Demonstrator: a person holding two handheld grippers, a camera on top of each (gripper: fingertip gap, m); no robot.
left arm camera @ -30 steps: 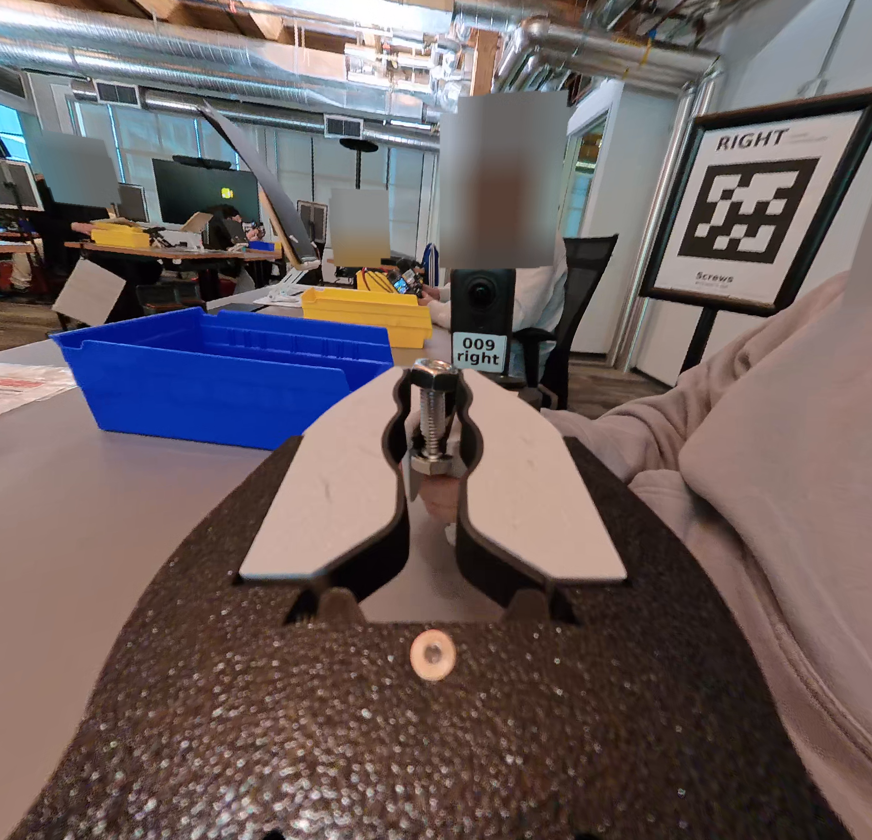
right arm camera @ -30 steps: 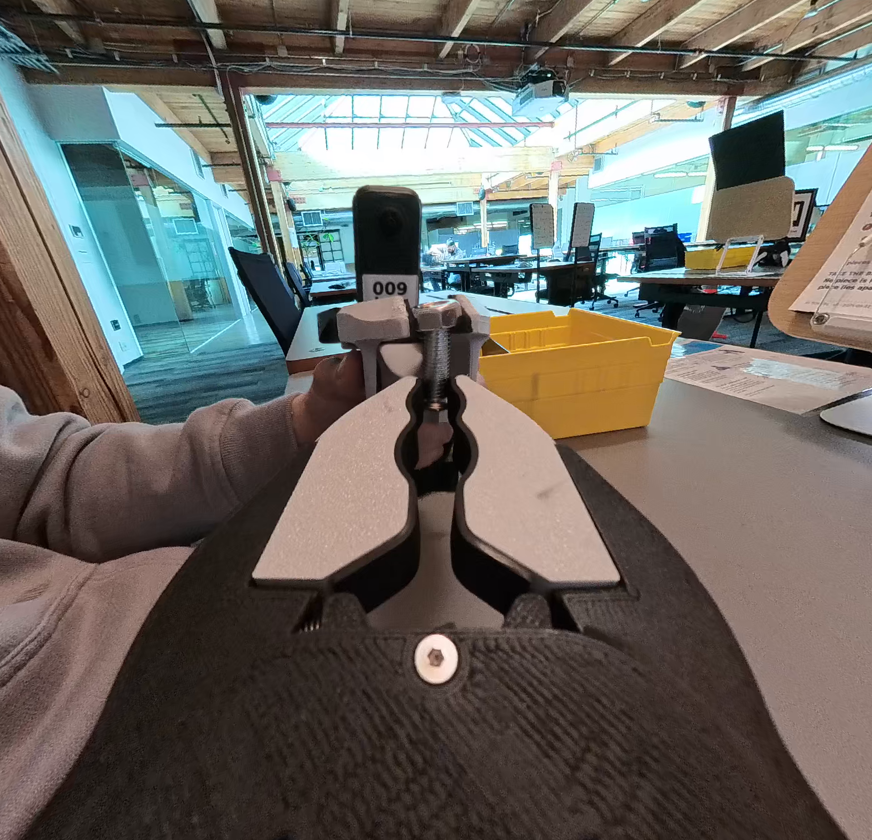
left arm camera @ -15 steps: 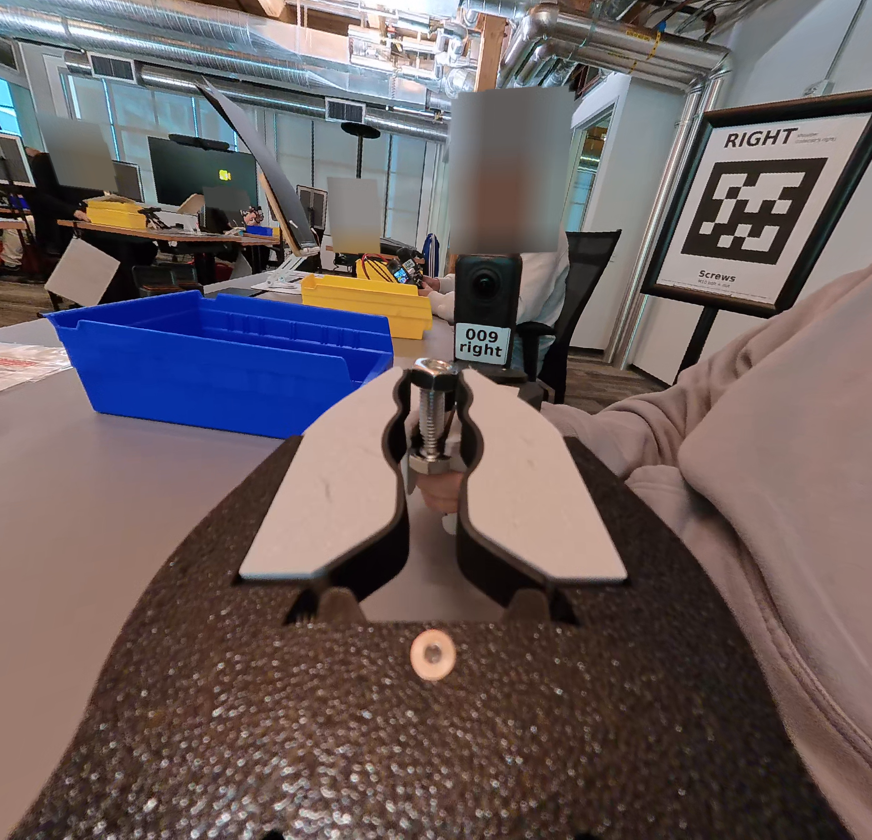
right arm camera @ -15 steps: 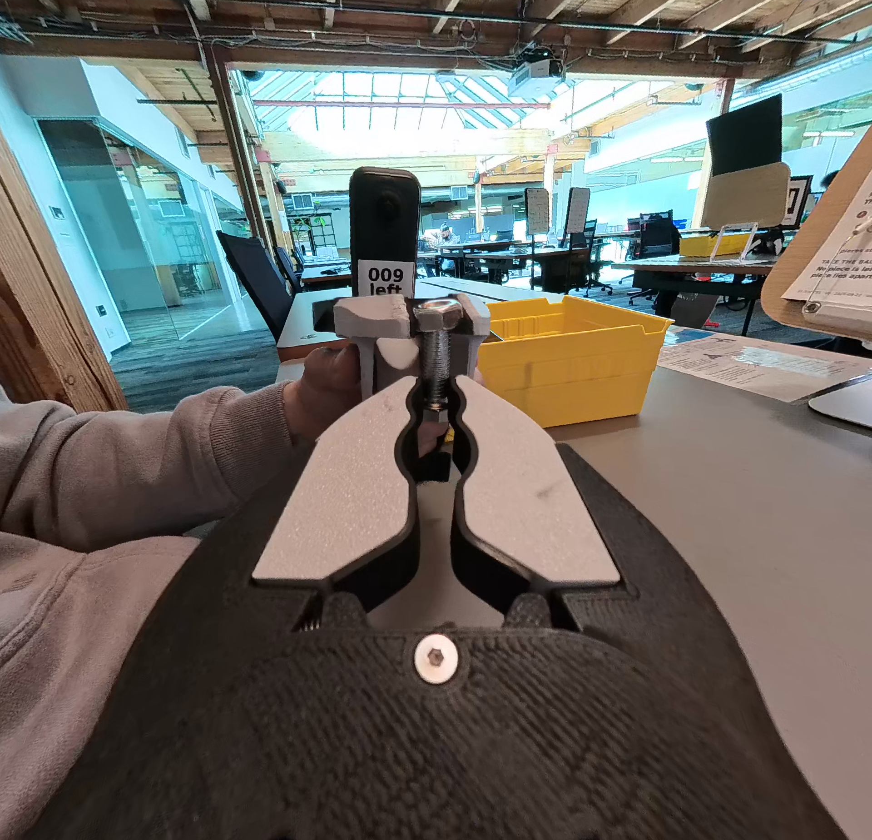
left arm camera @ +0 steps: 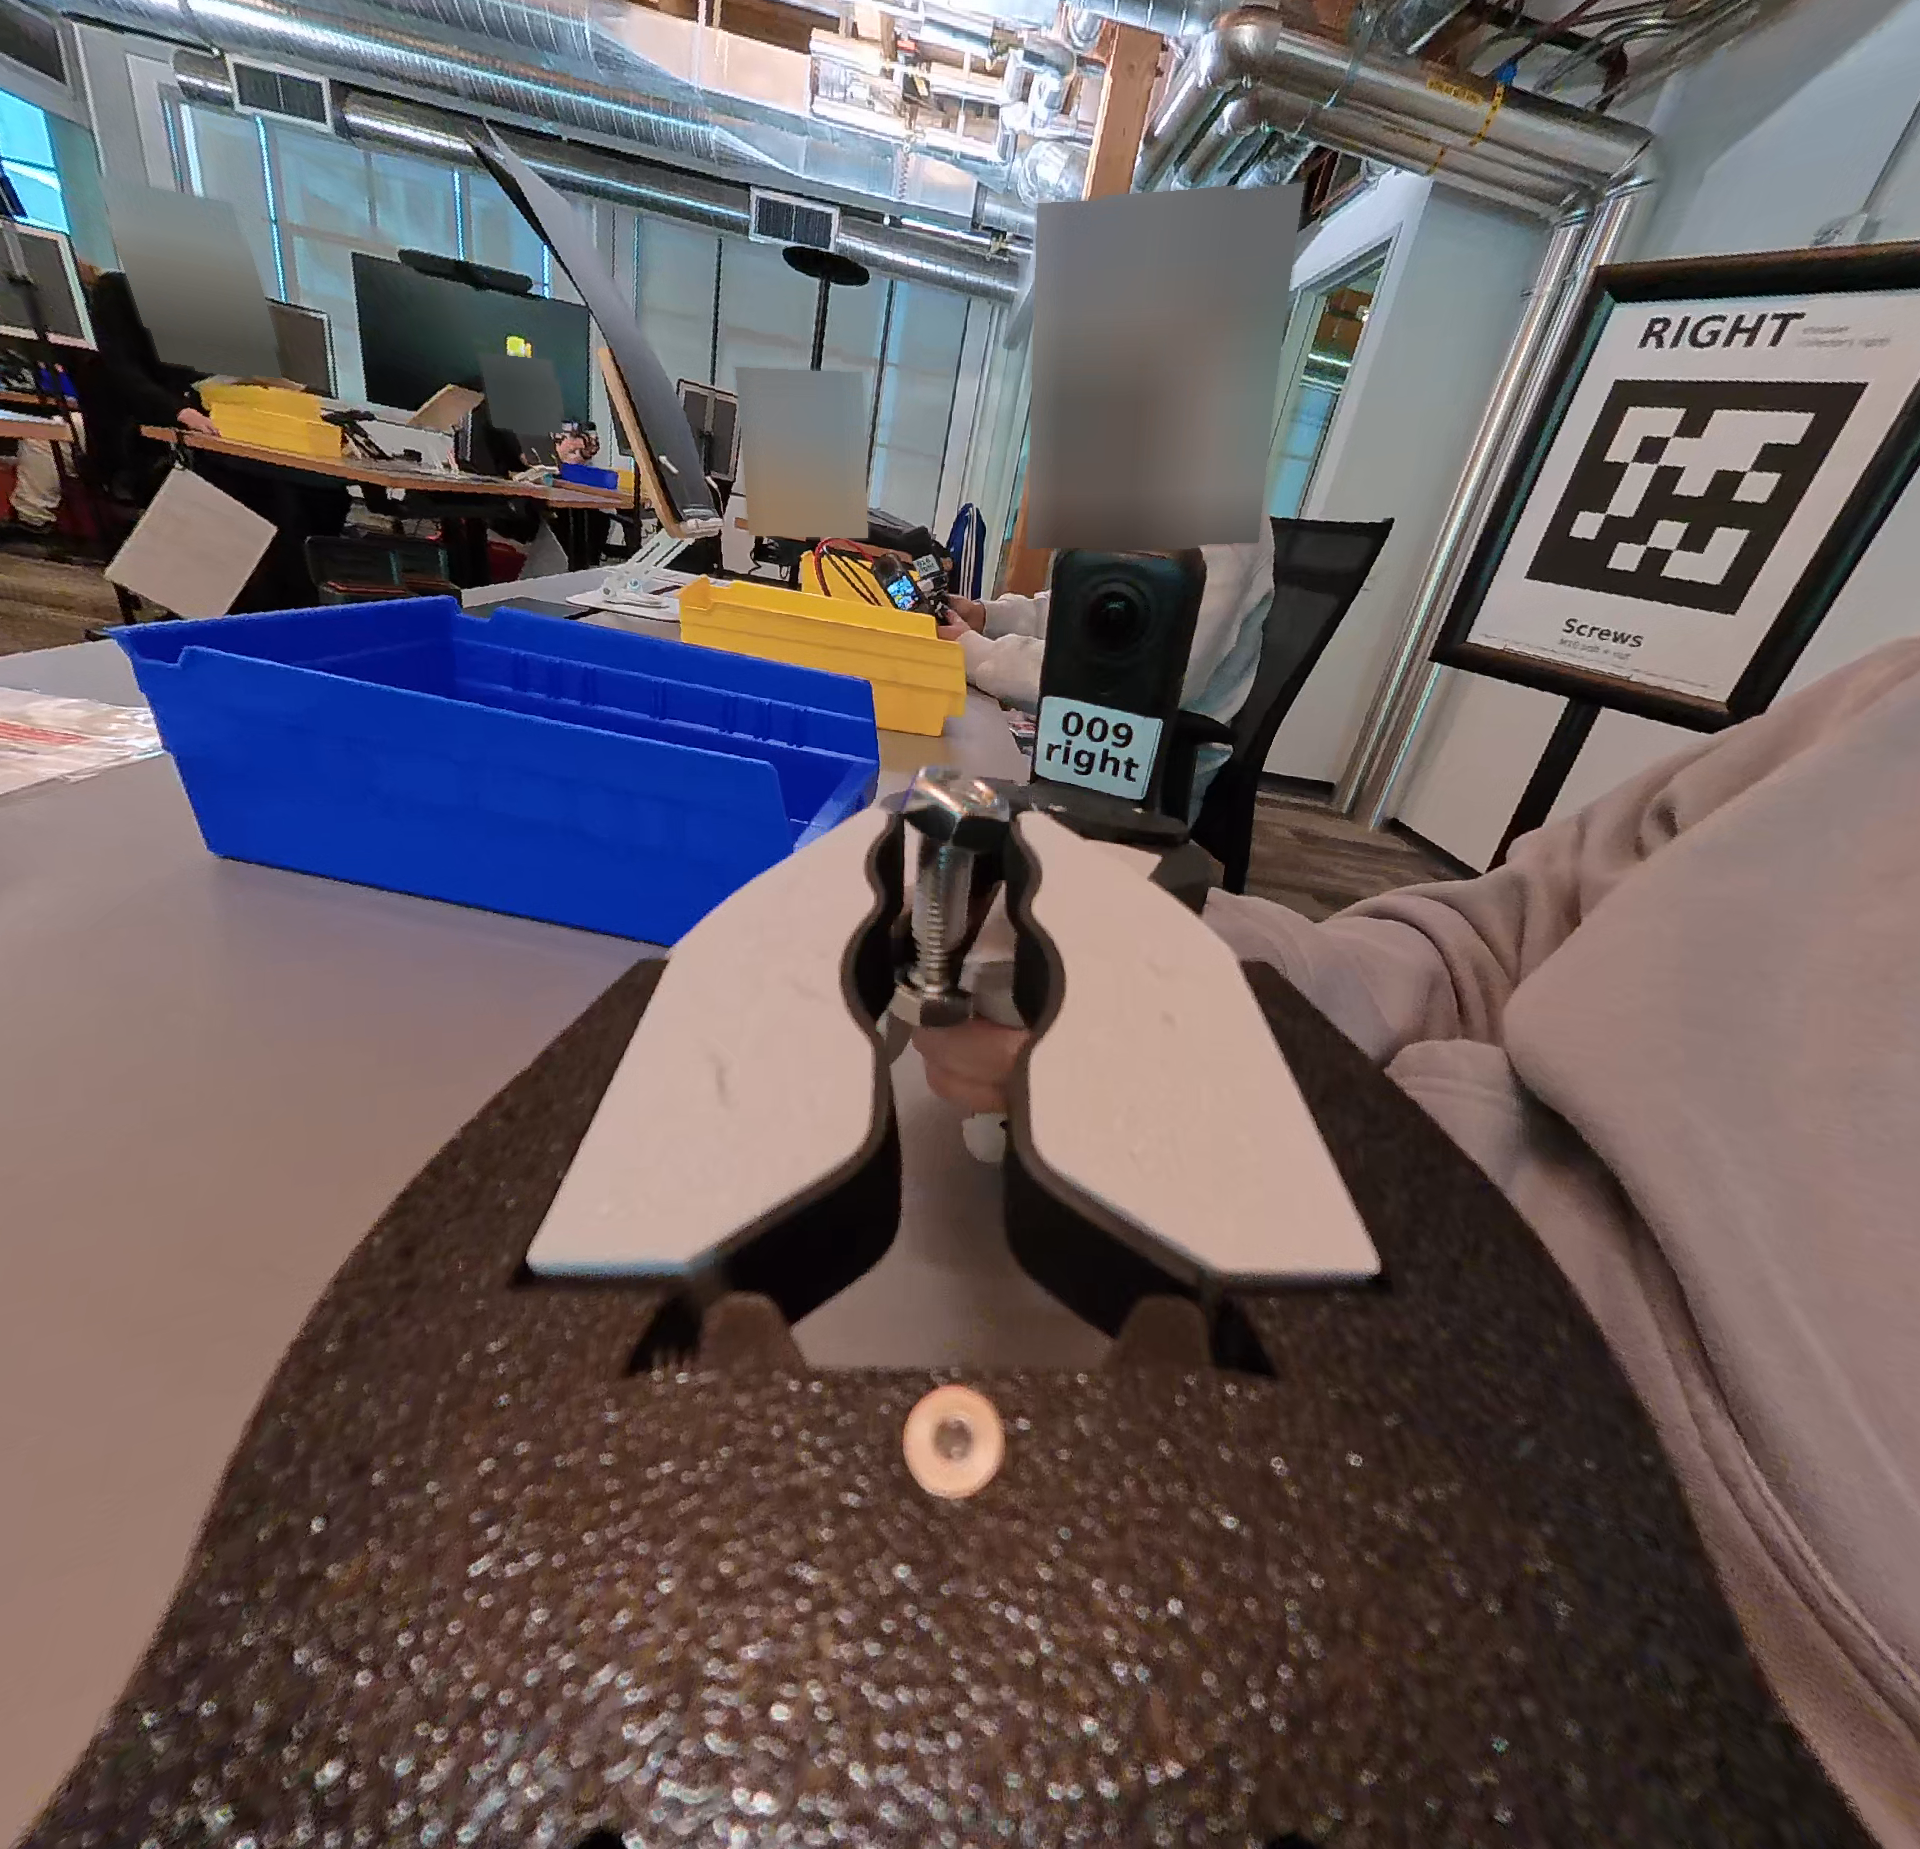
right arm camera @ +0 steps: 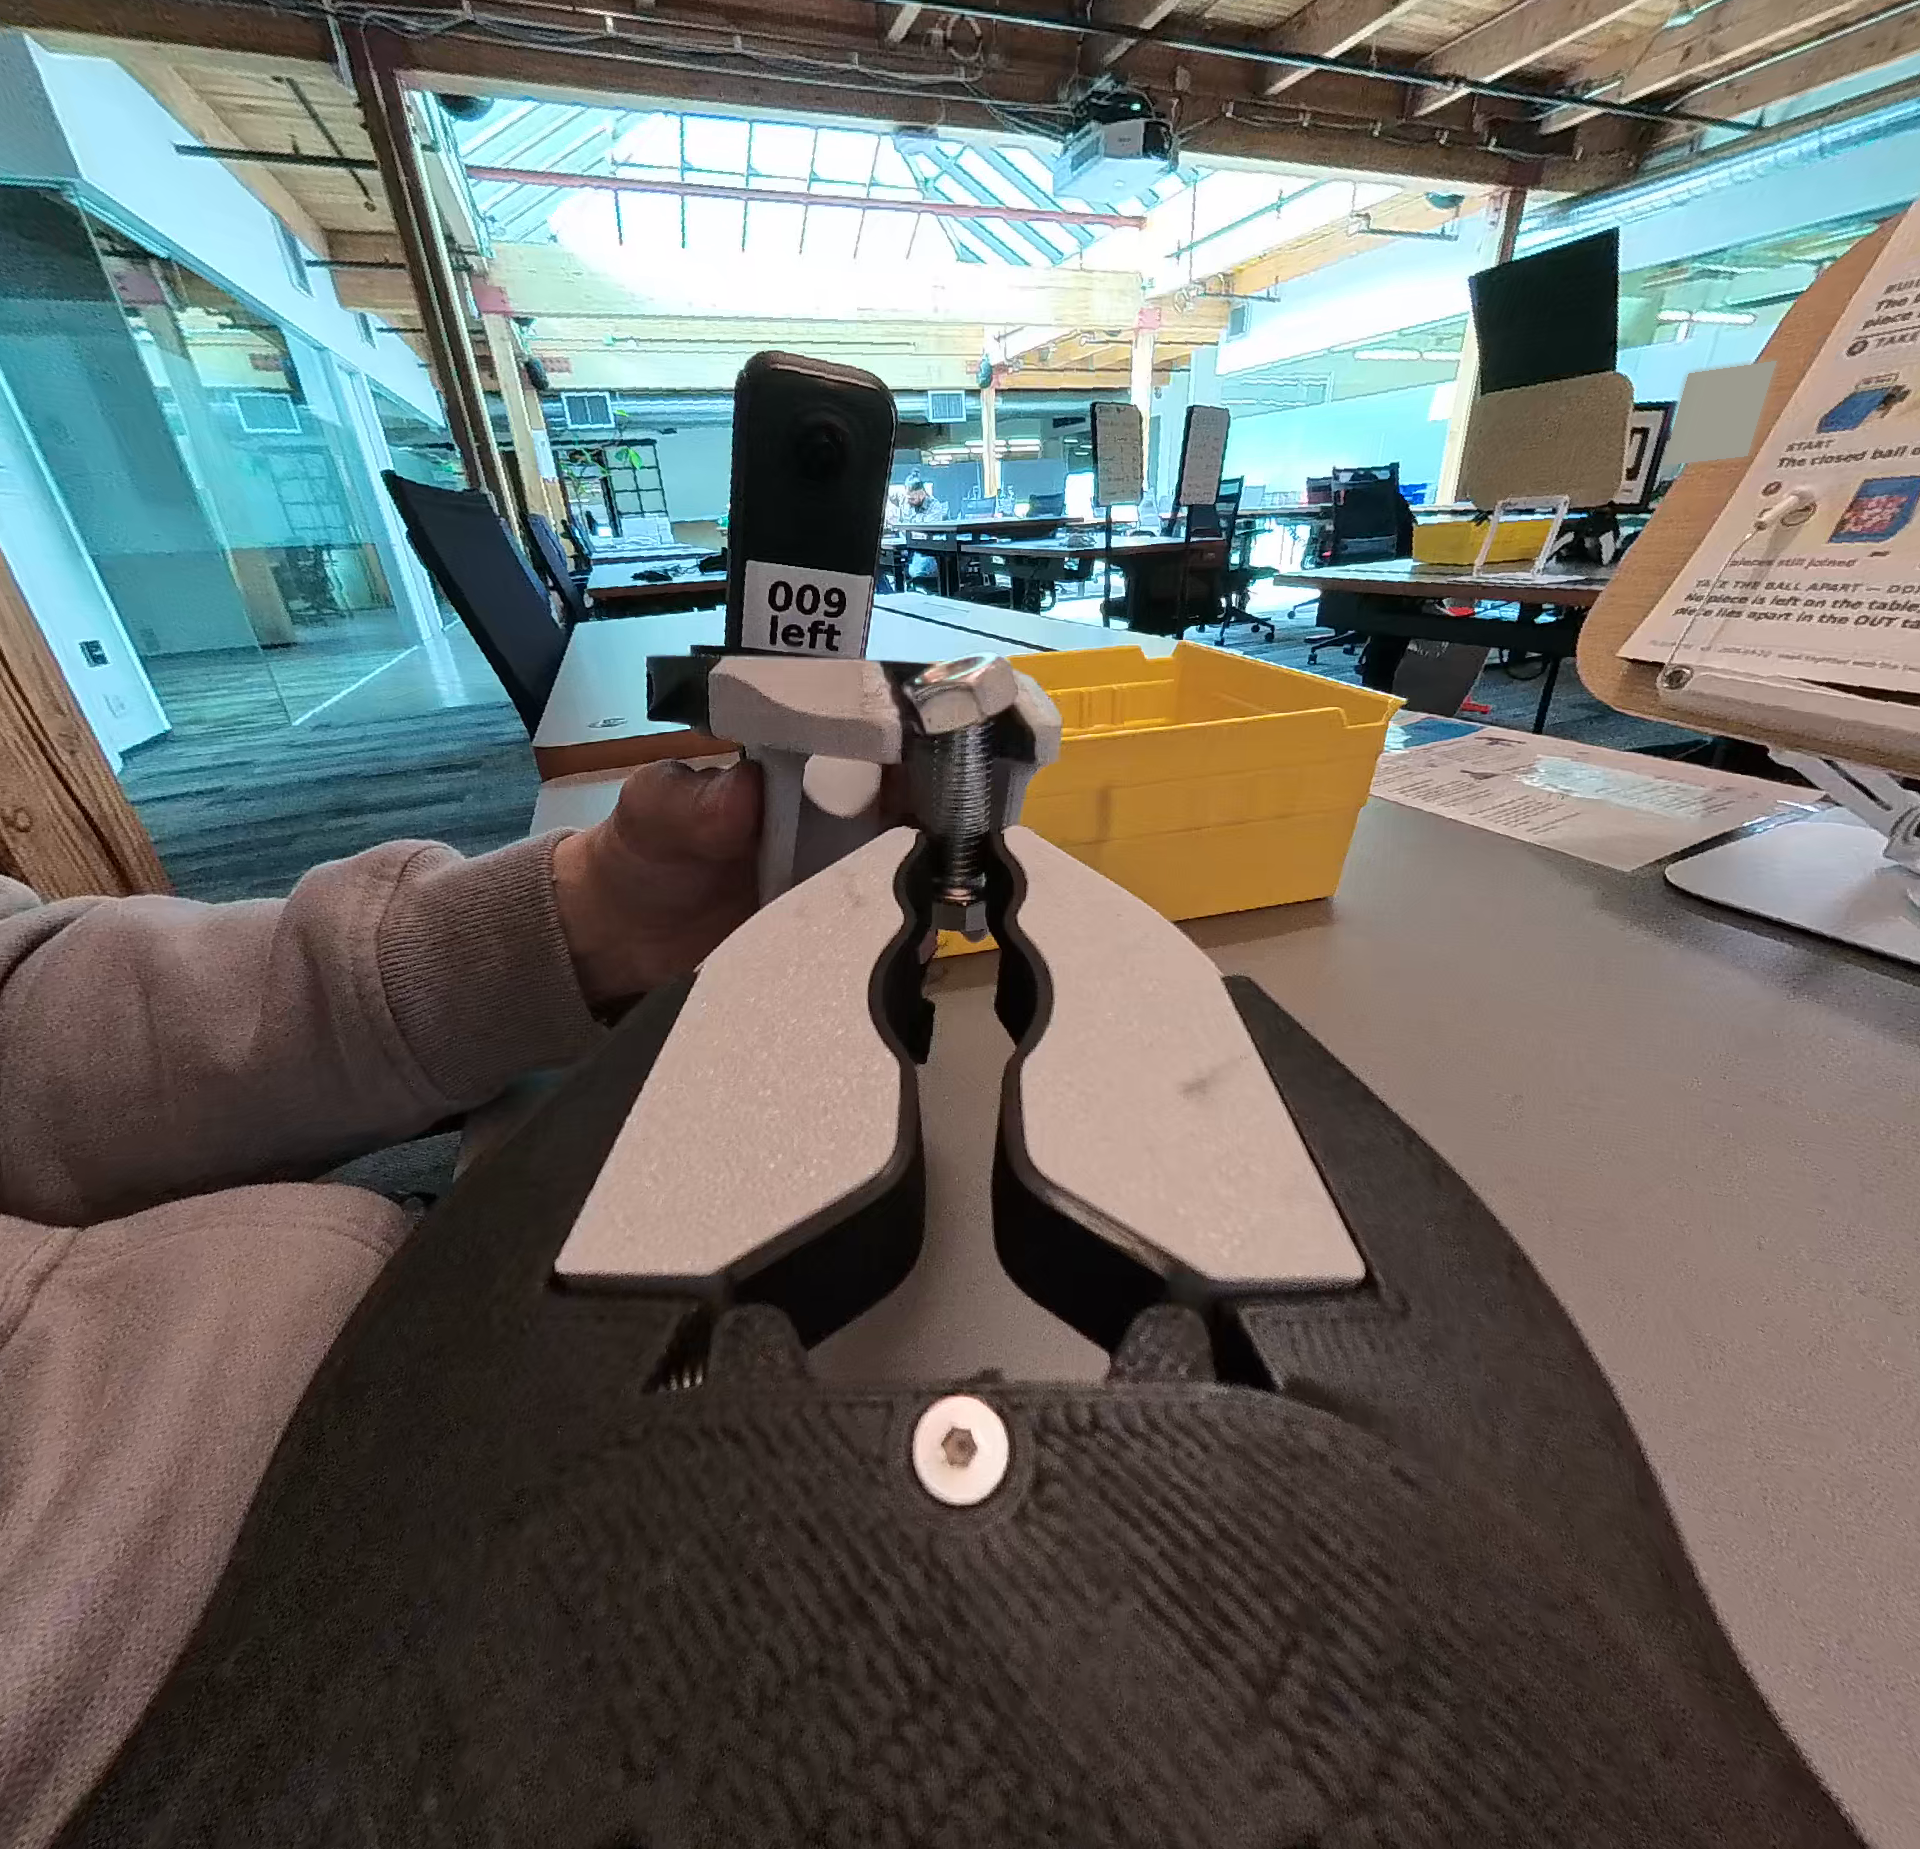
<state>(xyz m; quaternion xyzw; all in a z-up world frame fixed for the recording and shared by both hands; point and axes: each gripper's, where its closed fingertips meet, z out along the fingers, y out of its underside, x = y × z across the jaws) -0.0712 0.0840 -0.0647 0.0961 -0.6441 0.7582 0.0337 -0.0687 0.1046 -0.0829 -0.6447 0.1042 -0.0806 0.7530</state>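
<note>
A silver hex bolt (left arm camera: 935,906) with a nut (left arm camera: 928,1004) low on its thread stands upright between my two grippers, above the grey table (left arm camera: 260,1020). My left gripper (left arm camera: 951,833) is shut on the bolt's hex head. The right wrist view shows this too, with the head (right arm camera: 958,693) pinched between the left gripper's white fingers (right arm camera: 800,713). My right gripper (right arm camera: 961,859) is shut on the threaded shank (right arm camera: 961,812). The nut (right arm camera: 961,911) sits in the hollow just behind its fingertips. A hand (right arm camera: 665,864) in a beige sleeve holds the left gripper.
A blue bin (left arm camera: 468,750) and a yellow bin (left arm camera: 821,646) stand on the table to the left. Another yellow bin (right arm camera: 1195,771) stands behind the bolt. A framed sign on a stand (left arm camera: 1704,480), an instruction board (right arm camera: 1787,511) and papers (right arm camera: 1558,791) are at the right. A person sits behind. My left and right fingertips are right by each other.
Both grippers keep their hold on the bolt. The left gripper has swung slightly around the bolt, so the background has shifted a little in both views.
</note>
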